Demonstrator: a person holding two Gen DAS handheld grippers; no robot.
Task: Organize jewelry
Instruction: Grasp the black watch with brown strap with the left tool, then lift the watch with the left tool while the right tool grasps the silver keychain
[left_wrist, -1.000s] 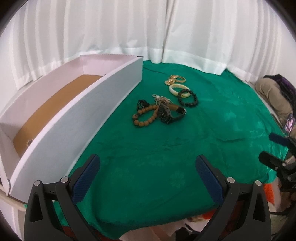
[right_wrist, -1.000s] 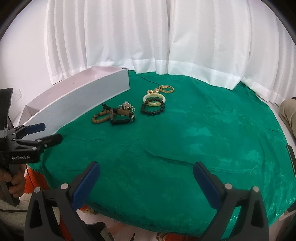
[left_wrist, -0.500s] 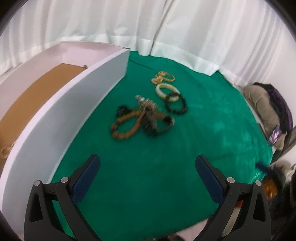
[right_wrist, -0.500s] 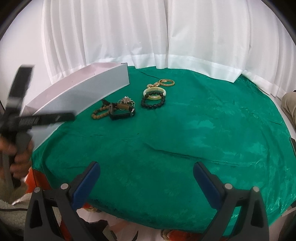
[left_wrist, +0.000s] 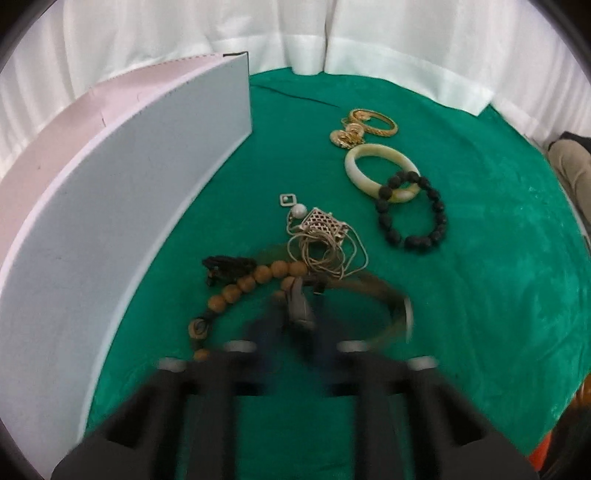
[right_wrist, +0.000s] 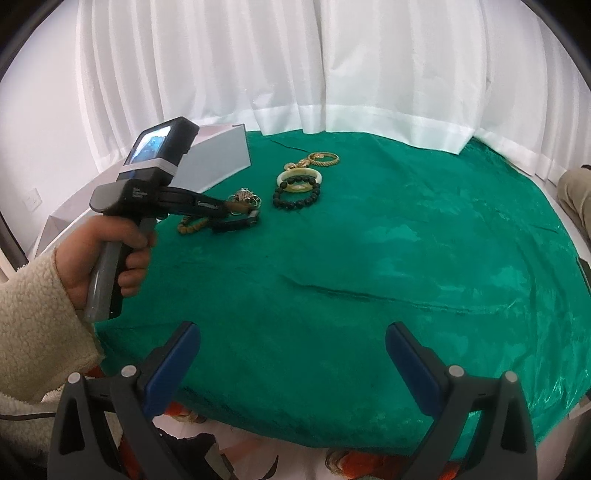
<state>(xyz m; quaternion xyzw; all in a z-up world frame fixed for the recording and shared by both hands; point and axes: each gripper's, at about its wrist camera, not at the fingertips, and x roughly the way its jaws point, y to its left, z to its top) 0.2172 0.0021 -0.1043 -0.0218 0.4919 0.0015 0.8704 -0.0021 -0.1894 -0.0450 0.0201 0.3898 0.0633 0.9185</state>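
- My left gripper (left_wrist: 299, 314) is closing its jaws on the watch (left_wrist: 369, 306) in the pile beside the box (left_wrist: 147, 206).
- My right gripper (right_wrist: 291, 354) hangs wide open, empty.
- All jewelry I can see lies on the cloth (right_wrist: 369, 258); sorting has barely begun.
- The left view blurs the grip; the right shows my hand (right_wrist: 107, 251).

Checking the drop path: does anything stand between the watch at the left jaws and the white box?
Only the white box near wall, which the watch must clear. The left gripper jaws are closing on its strap.
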